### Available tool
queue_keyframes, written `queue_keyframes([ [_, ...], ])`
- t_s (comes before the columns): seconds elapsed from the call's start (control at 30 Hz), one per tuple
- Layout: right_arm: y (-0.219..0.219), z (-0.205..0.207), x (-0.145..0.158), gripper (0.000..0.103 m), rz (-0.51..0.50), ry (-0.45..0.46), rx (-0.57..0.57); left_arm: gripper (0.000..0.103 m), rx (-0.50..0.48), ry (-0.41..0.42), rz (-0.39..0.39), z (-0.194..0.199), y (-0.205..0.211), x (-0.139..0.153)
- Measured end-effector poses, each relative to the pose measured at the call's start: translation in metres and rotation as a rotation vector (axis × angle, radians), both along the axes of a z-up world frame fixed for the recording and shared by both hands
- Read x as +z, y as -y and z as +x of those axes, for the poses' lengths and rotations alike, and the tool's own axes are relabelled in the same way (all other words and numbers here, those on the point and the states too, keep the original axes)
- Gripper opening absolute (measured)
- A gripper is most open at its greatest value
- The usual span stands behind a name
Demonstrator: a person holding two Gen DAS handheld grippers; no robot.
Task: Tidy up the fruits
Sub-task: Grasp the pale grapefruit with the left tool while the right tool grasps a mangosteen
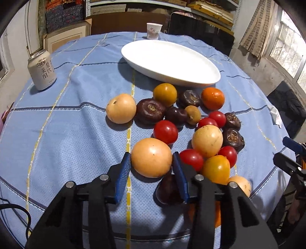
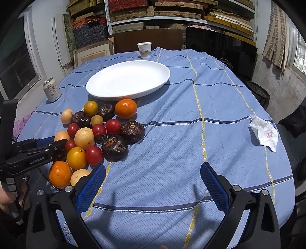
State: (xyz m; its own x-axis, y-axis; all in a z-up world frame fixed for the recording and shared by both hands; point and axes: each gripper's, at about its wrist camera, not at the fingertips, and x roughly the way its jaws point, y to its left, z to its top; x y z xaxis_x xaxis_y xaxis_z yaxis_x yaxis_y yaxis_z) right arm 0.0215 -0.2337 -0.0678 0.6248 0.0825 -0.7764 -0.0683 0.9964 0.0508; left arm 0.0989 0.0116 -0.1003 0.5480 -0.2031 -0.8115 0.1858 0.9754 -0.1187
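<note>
In the left wrist view the left tongs tilt down over the bench, pads narrowed around a pale yellow fruit — seemingly touching it — while the right wrist view shows the right tongs spread wide and empty, beside the fruit pile.

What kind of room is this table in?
Probably a storeroom or workshop rather than a dining room: metal shelves stacked with flat woven boxes, framed boards leaning against the wall, and bare concrete under the window.

Box-stacked shelves behind; window right.
</note>
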Motion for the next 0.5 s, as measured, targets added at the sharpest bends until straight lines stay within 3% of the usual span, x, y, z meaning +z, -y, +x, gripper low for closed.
queue_keyframes([
  [0.13, -0.001, 0.005, 0.001, 0.100, -0.009, 0.007, 0.017, 0.043, 0.003, 0.022, -0.045, -0.003, -0.009, 0.000],
  [0.23, -0.002, 0.014, 0.007, 0.100, -0.004, 0.041, 0.042, 0.043, 0.068, 0.075, -0.077, -0.004, -0.027, 0.006],
  [0.33, -0.004, 0.030, 0.009, 0.099, -0.008, 0.060, 0.042, 0.043, 0.132, 0.120, -0.068, -0.005, -0.037, 0.007],
  [0.43, -0.012, 0.052, 0.000, 0.087, -0.001, 0.028, 0.061, 0.043, 0.119, 0.166, -0.037, -0.010, -0.029, 0.013],
  [0.5, -0.017, 0.067, -0.010, 0.085, 0.003, -0.016, 0.070, 0.043, 0.097, 0.185, -0.002, -0.013, -0.019, 0.014],
])
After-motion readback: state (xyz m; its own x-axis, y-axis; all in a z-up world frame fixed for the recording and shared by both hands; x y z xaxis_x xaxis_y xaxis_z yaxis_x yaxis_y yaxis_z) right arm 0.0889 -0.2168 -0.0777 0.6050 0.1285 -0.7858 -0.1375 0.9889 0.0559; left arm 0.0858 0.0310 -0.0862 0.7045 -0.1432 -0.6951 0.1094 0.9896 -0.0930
